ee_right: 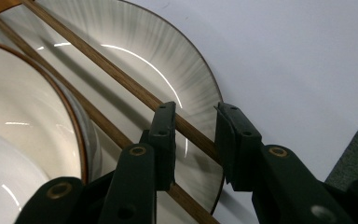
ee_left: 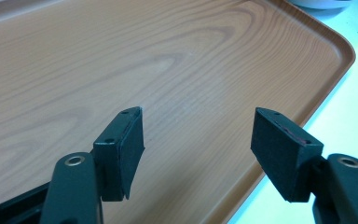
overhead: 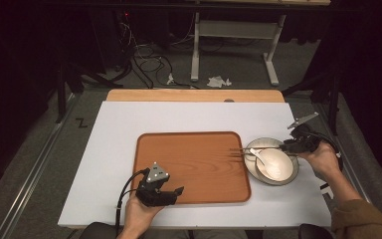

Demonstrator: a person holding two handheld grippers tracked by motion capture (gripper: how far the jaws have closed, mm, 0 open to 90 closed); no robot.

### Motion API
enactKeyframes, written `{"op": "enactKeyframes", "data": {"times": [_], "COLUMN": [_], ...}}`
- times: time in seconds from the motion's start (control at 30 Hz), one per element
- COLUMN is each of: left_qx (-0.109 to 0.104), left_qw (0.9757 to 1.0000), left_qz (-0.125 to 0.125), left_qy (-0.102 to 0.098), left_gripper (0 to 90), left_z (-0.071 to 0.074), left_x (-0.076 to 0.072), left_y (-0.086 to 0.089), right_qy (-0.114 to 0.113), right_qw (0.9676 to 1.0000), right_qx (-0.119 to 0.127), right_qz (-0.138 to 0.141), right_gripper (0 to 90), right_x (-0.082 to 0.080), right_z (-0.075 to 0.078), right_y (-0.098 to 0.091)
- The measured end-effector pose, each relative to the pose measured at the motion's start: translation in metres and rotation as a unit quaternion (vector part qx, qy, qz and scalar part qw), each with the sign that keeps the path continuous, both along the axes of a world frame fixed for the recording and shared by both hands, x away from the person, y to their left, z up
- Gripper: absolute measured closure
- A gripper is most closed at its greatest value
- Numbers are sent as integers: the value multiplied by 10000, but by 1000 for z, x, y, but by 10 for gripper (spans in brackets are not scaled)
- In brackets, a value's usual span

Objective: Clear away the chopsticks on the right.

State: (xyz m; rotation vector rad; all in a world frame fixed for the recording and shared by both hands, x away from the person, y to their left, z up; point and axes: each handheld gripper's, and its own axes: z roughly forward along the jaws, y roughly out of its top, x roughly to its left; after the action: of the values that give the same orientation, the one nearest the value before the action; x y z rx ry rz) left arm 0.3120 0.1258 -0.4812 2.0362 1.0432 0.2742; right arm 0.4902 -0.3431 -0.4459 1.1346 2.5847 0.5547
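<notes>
A pair of wooden chopsticks (overhead: 258, 149) lies across a grey-rimmed plate (overhead: 266, 140) and the white bowl (overhead: 281, 168) standing on it, tips reaching toward the wooden tray (overhead: 189, 154). My right gripper (overhead: 284, 147) hovers over their near ends. In the right gripper view its jaws (ee_right: 196, 123) stand narrowly apart above one chopstick (ee_right: 135, 88), which passes behind both pads over the plate (ee_right: 168, 60); the bowl (ee_right: 18, 116) is at the left. My left gripper (overhead: 179, 191) rests over the tray's front edge, open and empty (ee_left: 198, 126) above bare wood (ee_left: 168, 60).
A white mat (overhead: 114, 129) covers the table, with a wooden strip (overhead: 194, 95) along its far edge. A white spoon (overhead: 257, 155) lies in the bowl. Table legs and cables stand on the floor beyond.
</notes>
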Motion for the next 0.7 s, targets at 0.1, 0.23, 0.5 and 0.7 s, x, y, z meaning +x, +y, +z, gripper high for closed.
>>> {"op": "enactKeyframes", "data": {"times": [0.1, 0.23, 0.5, 0.7], "left_qx": [5, 7, 6, 0], "left_qw": [10000, 10000, 10000, 10000], "left_qz": [12, 9, 5, 5], "left_qy": [-6, -10, -6, -1], "left_gripper": [345, 345, 345, 345], "left_z": [0, 0, 0, 0], "left_x": [0, 0, 0, 0], "left_y": [0, 0, 0, 0], "right_qy": [-34, -83, 8, -129], "right_qw": [10000, 9999, 10000, 9997], "right_qx": [21, 24, -59, -203], "right_qz": [-69, -140, 0, 12], "right_gripper": [722, 748, 704, 779], "right_x": [0, 1, 1, 2], "right_z": [0, 0, -2, -1], "right_y": [1, 1, 3, 4]}}
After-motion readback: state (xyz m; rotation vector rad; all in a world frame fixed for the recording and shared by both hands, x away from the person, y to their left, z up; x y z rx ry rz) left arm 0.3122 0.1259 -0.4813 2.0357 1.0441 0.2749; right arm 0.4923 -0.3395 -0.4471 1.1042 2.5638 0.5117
